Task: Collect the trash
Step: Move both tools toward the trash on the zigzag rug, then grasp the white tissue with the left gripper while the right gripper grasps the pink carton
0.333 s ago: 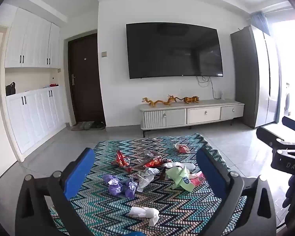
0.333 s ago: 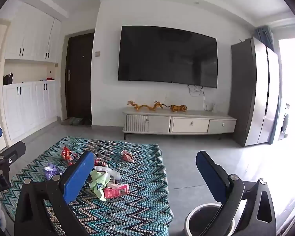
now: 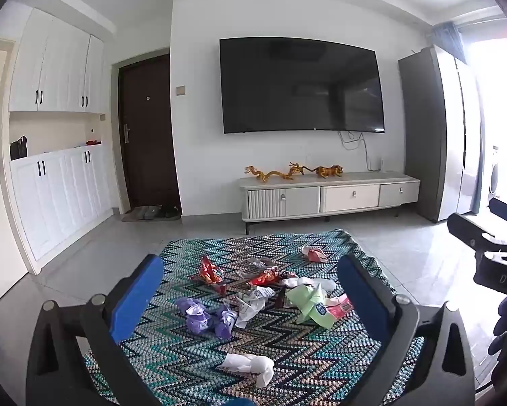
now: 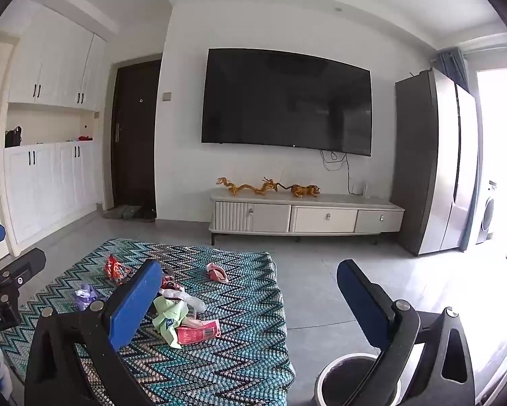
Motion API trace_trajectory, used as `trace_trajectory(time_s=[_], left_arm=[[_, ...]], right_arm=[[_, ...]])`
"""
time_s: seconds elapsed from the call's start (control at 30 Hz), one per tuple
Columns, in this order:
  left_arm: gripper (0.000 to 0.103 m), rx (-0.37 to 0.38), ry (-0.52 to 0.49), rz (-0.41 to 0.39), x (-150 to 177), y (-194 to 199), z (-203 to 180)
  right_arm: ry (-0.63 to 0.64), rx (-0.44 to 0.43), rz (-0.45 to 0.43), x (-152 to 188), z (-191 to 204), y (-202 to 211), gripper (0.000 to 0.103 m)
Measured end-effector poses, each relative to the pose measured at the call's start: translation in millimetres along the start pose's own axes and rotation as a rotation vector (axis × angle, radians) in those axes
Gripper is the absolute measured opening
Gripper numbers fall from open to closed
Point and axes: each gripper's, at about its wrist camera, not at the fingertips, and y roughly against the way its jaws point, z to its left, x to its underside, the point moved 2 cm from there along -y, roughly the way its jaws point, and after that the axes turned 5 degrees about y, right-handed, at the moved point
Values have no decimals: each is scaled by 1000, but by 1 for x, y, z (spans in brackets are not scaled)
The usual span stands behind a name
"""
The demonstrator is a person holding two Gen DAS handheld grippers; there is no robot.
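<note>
Several pieces of trash lie on a zigzag rug: a purple wrapper, a crumpled white paper, a green packet, red wrappers and a pink scrap. My left gripper hovers open above the rug's near end, nothing between its blue pads. My right gripper is open too, over the rug's right edge. Its left finger hides part of the pile beside the green packet and a pink packet. A white-rimmed bin stands on the floor behind the right finger.
Grey tile floor surrounds the rug. A low TV stand runs along the far wall under a large TV. A tall grey fridge is at the right, white cabinets at the left, shoes by the dark door.
</note>
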Motion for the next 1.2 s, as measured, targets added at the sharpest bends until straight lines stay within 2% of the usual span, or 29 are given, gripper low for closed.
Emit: trace_trajectory(time_s=[0.17,0.23,0.47,0.57,0.83,1.03,1.2], left_arm=[[103,3,-17,26,7,-5,-6],[103,7,-8,37,10,-14,5],[103,27,-28,59,12,-14,5],[103,38,-26,95,16,-23,9],[103,91,-17,271,60,-64,26],[103,152,-72,405,107,-88,26],[103,161,-76,473,125,-112,28]], right_arm=[[8,1,6,-1,-1,1,103],[9,1,10,1,-1,-1,103],[20,-4,12,4,1,-4,103],[19,-20,25,6,0,-9,103],[18,-65,151,31,0,-42,103],[26,-158,281,68,11,-81,103],[65,-239,376,92,27,-112,103]])
